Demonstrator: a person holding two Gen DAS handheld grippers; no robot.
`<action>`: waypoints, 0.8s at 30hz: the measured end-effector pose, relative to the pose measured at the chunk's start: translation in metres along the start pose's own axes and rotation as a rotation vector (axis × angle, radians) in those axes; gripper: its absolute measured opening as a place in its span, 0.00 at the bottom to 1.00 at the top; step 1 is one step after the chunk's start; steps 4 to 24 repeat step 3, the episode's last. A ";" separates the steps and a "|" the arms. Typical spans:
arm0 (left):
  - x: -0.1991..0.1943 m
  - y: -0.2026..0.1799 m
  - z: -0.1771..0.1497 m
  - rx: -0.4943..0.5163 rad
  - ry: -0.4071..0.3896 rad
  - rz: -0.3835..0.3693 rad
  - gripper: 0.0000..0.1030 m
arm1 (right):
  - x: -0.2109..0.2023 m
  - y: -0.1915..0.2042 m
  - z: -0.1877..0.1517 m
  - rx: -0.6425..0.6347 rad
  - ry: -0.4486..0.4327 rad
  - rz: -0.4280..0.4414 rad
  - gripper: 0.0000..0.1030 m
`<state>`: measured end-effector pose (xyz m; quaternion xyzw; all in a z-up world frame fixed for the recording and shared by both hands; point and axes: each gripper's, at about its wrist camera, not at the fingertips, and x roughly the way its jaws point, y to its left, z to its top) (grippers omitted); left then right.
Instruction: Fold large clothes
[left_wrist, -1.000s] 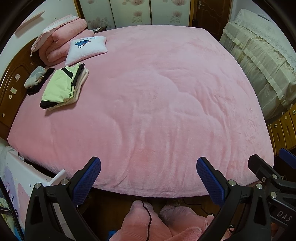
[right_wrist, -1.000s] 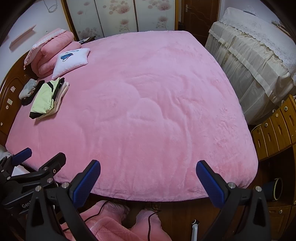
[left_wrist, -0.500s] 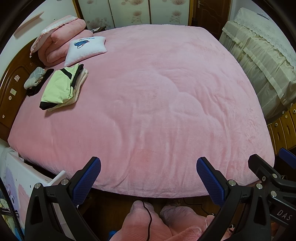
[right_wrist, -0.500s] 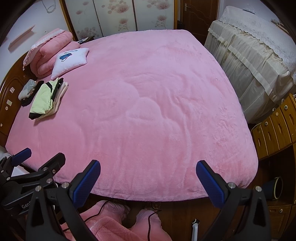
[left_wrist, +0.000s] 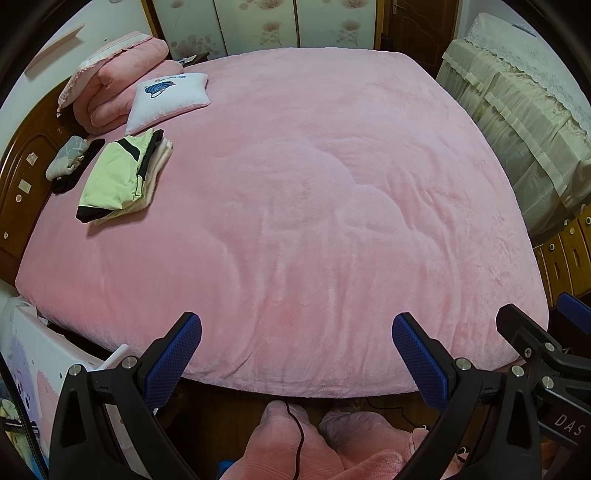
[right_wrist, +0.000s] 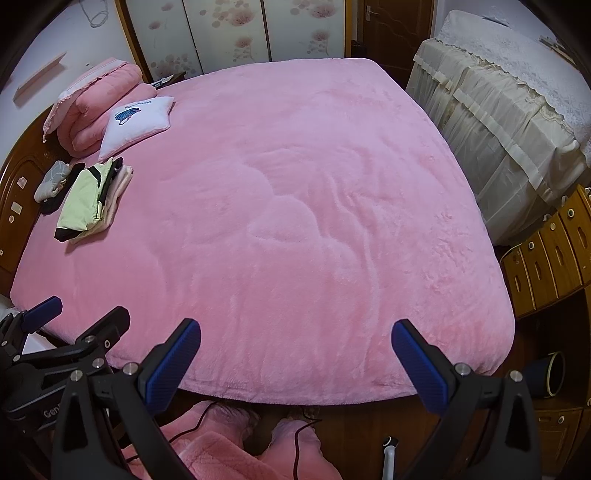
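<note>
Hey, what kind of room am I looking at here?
A home bedroom, most likely. A large bed under a pink plush cover fills the view, with a folded pink quilt and a white pillow by the wooden headboard, and floral wardrobe doors behind.

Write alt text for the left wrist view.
The open left gripper hangs at the foot of a wide bed covered in pink plush, holding nothing. A folded green-and-black garment stack lies at the far left near a white pillow; the right gripper shows at the right edge.
</note>
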<state>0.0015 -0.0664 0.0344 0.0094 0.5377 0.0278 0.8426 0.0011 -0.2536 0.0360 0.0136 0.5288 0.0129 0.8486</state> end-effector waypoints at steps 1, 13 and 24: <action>0.000 -0.001 0.000 0.001 0.000 0.001 0.99 | 0.000 0.000 0.000 0.000 0.000 0.000 1.00; 0.001 -0.001 0.001 0.003 0.001 0.002 0.99 | 0.001 -0.001 0.001 -0.003 0.001 -0.001 1.00; 0.001 -0.001 0.001 0.003 0.001 0.002 0.99 | 0.001 -0.001 0.001 -0.003 0.001 -0.001 1.00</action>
